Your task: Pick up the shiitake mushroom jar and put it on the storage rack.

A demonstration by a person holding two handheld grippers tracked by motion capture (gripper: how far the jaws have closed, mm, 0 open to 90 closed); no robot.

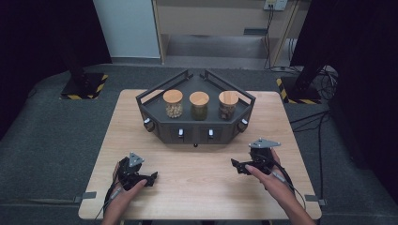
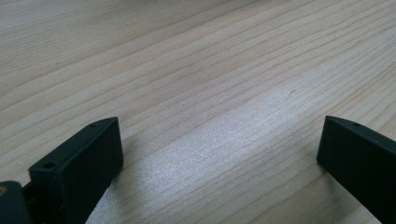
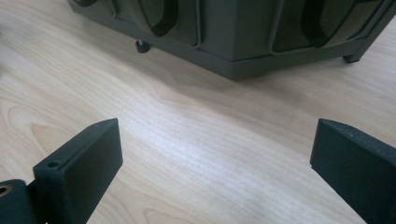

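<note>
Wooden counter (image 1: 197,183) seen from above. A dark angular rack (image 1: 195,127) is set at centre back, w/ three cork-lidded jars on top: left jar (image 1: 173,103), middle jar (image 1: 199,105), right jar (image 1: 228,105). The left gripper (image 1: 151,178) is rested near the front left, jaws spread wide, nothing held. The right gripper (image 1: 234,165) is held front right, near the rack, jaws also wide apart and empty. Judged: no jar touched yet; all work is left.

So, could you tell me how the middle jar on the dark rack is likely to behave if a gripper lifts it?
The middle jar looks like clear glass, so probably rigid, smooth and somewhat slippery. It stands upright and taller than wide, so a push near its wooden lid might tip it. Its neighbours stand close, so knocks seem possible.
</note>
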